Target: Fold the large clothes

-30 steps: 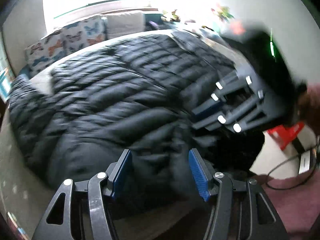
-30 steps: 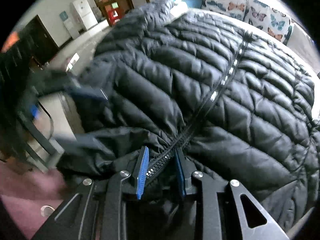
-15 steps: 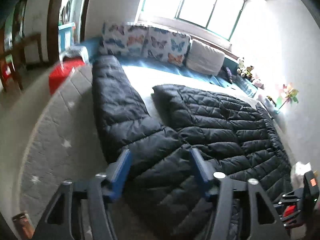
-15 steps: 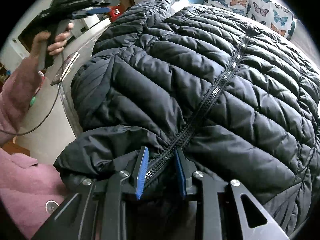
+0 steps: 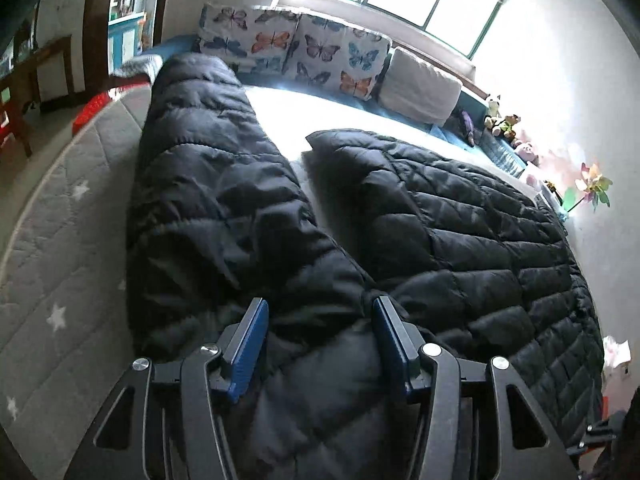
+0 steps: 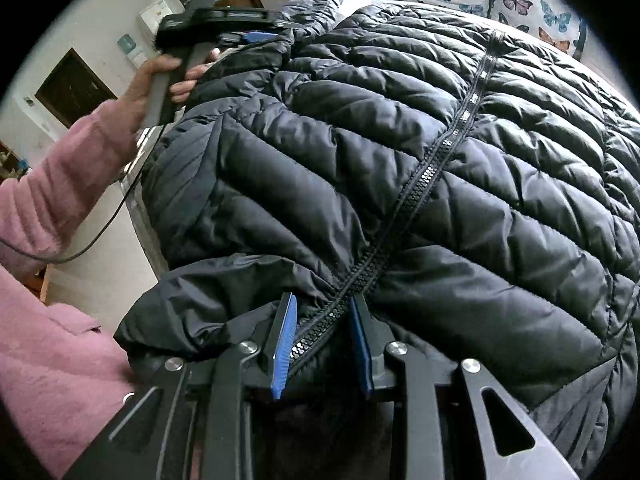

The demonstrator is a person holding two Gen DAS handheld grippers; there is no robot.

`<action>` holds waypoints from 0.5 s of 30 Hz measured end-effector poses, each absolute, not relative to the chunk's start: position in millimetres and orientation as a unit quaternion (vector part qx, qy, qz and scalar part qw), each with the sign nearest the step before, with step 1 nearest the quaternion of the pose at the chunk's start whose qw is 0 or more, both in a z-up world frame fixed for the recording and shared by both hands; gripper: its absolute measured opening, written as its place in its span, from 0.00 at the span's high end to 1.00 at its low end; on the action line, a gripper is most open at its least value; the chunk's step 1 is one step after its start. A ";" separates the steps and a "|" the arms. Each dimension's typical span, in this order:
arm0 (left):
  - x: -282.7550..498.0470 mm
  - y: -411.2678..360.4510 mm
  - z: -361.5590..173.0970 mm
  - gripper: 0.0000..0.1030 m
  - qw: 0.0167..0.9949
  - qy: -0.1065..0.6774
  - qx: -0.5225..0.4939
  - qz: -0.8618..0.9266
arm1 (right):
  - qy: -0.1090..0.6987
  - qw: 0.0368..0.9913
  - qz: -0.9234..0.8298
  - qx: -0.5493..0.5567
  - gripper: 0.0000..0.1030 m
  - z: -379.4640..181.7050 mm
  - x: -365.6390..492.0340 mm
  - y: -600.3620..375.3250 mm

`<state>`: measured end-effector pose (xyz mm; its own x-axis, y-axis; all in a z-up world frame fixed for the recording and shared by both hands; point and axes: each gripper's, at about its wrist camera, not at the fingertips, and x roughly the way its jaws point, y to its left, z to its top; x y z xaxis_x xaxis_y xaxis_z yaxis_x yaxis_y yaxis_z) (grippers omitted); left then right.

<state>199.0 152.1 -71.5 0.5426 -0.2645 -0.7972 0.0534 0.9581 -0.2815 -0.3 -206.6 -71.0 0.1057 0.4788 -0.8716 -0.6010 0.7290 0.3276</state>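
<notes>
1. We hold the right gripper (image 6: 323,332) pinched on the black puffer jacket (image 6: 400,152); its blue pads (image 6: 285,344) squeeze the bunched edge with the zipper (image 6: 404,216) running up between them and away from the fingertips.
2. Our left gripper (image 5: 320,344) has just been closing; its fingers (image 5: 248,344) stand partly spread with the jacket's shoulder fold between them – we cannot tell whether the pads press on it.
3. Ahead of the left fingers the sleeve (image 5: 200,184) stretches away, lying on the grey mattress (image 5: 60,264) (star-printed).
4. Beyond the fingertips sit butterfly pillows (image 5: 296,46) – under the window.
5. From the right wrist view, our left hand (image 6: 156,80) grips the left tool's handle; a pink sleeve (image 6: 60,184) covers the arm.
</notes>
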 end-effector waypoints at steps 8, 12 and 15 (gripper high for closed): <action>212.1 167.8 -27.5 0.44 0.899 0.417 -0.104 -0.082 | 0.567 0.735 0.370 -0.046 0.70 -72.1 3.3 -207.5; 245.3 192.6 -28.4 0.44 0.897 0.422 -0.124 -0.051 | 0.571 0.731 0.371 -0.038 0.70 -72.7 5.3 -207.5; 272.9 206.5 -42.5 0.44 0.889 0.440 -0.127 -0.032 | 0.573 0.729 0.373 -0.030 0.70 -73.8 7.1 -209.2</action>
<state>272.9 206.5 -42.5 0.6114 -0.1681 -0.7733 -0.0544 0.9659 -0.2530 7.1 -209.2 -73.8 0.0650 0.5092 -0.8582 -0.5780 0.7203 0.3836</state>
